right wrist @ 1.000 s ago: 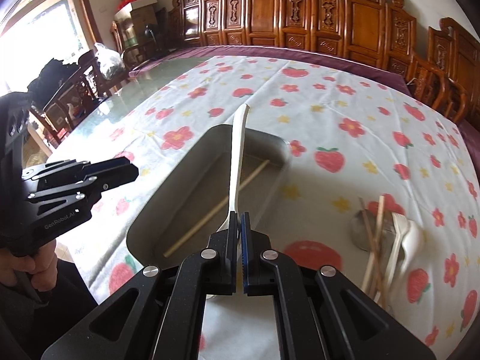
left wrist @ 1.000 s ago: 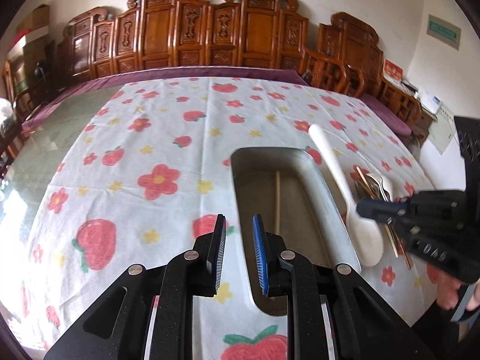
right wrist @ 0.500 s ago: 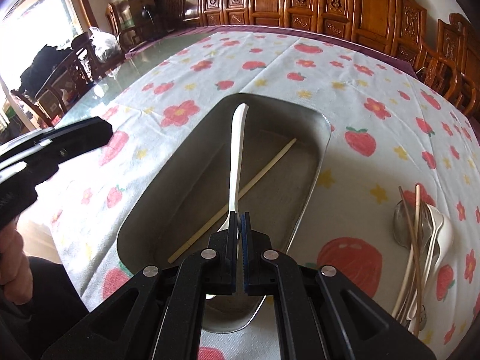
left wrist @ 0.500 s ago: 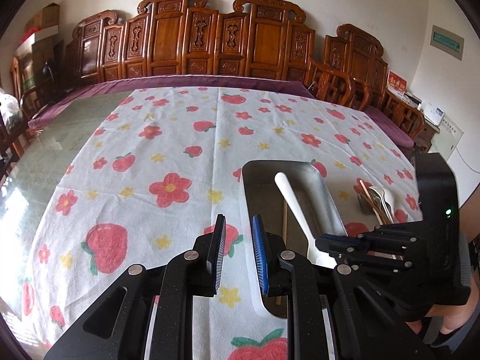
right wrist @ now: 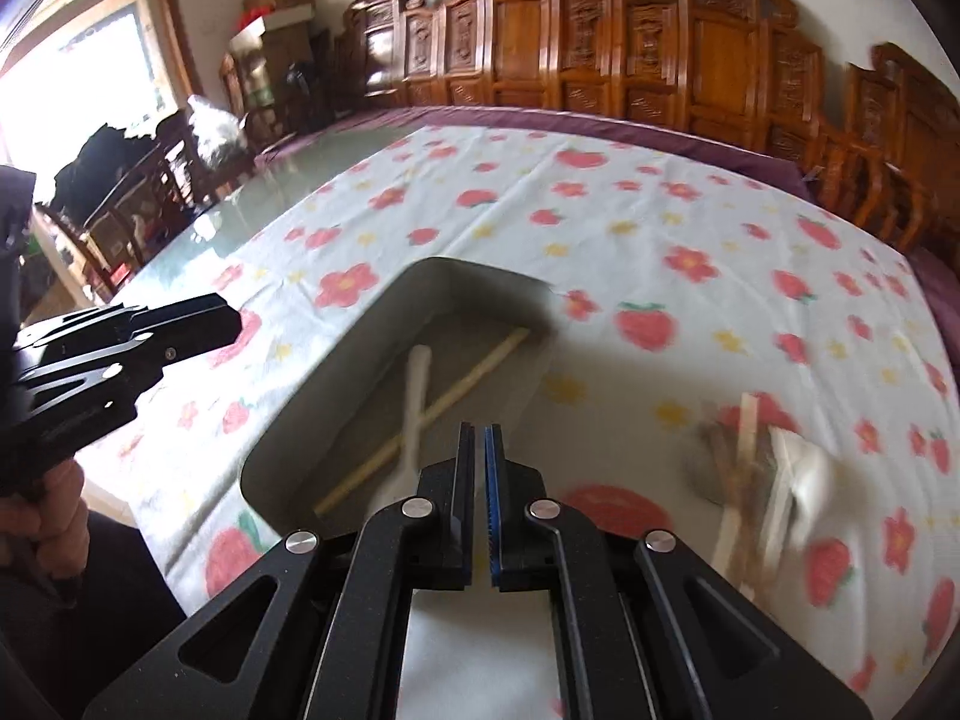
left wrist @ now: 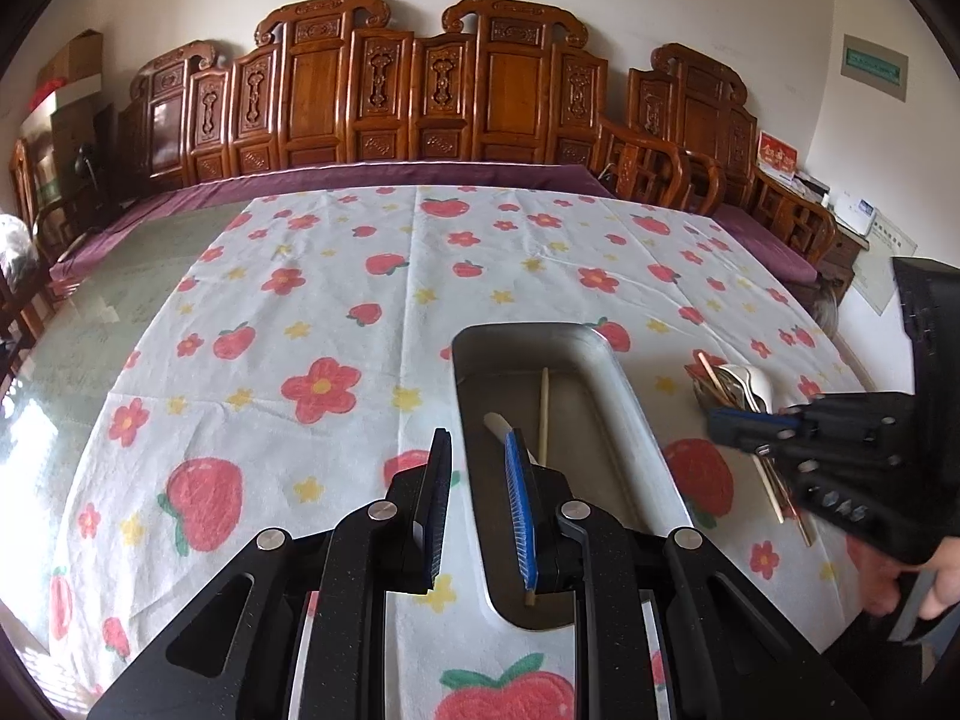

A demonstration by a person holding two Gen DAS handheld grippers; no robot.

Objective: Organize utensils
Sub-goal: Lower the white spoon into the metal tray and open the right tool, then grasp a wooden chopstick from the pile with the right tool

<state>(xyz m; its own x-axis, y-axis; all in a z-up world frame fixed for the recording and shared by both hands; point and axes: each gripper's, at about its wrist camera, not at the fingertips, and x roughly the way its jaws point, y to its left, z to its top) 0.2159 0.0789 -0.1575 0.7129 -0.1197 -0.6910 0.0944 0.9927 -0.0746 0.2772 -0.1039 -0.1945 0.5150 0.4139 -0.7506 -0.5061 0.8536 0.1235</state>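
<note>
Tools first: the right tool has its jaws almost together with nothing between them, and the left tool stands slightly parted, also empty. Just ahead of both lies the metal tray on the desk's strawberry-print cloth. Inside the tray, a white spoon lies across a single wooden chopstick. To the right tool's right, well outside the tray, sits a blurred heap of remaining utensils: chopsticks and pale spoons.
</note>
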